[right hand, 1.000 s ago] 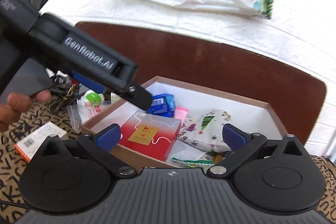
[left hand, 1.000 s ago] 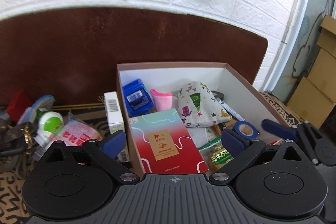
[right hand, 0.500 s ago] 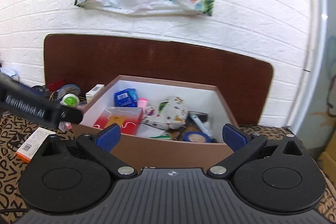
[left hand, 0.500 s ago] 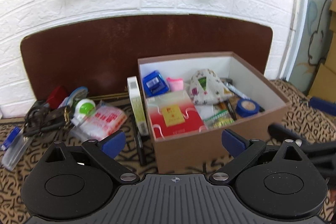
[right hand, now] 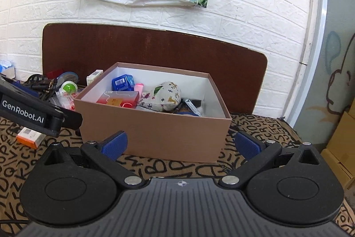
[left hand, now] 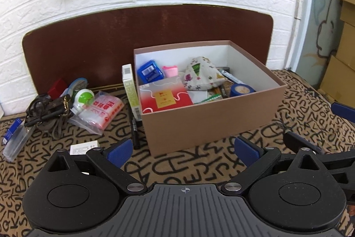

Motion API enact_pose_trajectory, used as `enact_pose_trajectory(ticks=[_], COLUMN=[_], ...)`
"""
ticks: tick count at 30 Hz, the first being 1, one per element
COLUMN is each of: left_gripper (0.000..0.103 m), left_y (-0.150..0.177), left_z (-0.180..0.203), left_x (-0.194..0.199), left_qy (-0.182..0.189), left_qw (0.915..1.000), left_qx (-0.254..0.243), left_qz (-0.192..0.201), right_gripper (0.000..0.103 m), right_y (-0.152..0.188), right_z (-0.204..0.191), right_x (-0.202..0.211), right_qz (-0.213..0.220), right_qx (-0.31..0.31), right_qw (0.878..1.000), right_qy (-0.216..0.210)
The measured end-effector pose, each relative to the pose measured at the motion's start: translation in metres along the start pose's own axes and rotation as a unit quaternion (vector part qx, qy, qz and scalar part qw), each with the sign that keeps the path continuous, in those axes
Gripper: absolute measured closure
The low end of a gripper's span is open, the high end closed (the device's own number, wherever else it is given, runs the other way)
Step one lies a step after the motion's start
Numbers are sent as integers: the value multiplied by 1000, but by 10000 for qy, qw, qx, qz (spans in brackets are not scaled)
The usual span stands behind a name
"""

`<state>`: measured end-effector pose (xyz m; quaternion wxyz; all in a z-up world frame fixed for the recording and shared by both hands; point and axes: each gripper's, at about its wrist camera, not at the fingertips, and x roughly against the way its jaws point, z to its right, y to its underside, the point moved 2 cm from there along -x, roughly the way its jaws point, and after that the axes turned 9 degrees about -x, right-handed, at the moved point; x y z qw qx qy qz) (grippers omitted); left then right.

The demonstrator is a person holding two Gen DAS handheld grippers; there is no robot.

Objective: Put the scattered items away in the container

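A brown cardboard box (left hand: 206, 123) (right hand: 155, 137) stands on the patterned cloth and holds a red booklet (left hand: 165, 98), a blue case (left hand: 149, 72), a patterned pouch (left hand: 203, 74), a blue tape roll (left hand: 241, 90) and other small items. My left gripper (left hand: 184, 149) is open and empty, in front of the box. My right gripper (right hand: 180, 143) is open and empty, also in front of the box. Left of the box lie a white carton (left hand: 131, 86), a black marker (left hand: 134, 126), a red-printed plastic bag (left hand: 99, 111), a green-capped bottle (left hand: 83, 99) and a tangle of dark straps (left hand: 44, 112).
A clear case with blue card (left hand: 13, 139) and a small white box (left hand: 83, 148) lie at the near left; an orange-edged box (right hand: 30, 137) shows in the right wrist view. A brown board (left hand: 88, 43) leans on the white brick wall. Cardboard cartons (left hand: 341, 48) stand at right.
Both grippers have pulled back and away from above the box; the box now sits farther off and lower in both views. Both stay open and empty.
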<state>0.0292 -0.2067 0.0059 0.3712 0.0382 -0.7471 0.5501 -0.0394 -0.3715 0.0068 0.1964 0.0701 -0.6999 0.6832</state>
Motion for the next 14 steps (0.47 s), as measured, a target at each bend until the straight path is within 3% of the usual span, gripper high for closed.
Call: enact_pose_trajectory(ticks=[14], left_gripper=[0], left_y=[1], left_z=[7], left_x=[5], left_qy=[135], left_qw=[9998], left_qx=[-148], left_qz=[92], right_gripper=[1], right_y=[4], right_z=[3], right_x=[3], right_qz=[-11], right_qx=[-90], right_qw=[10000], right_qy=[13])
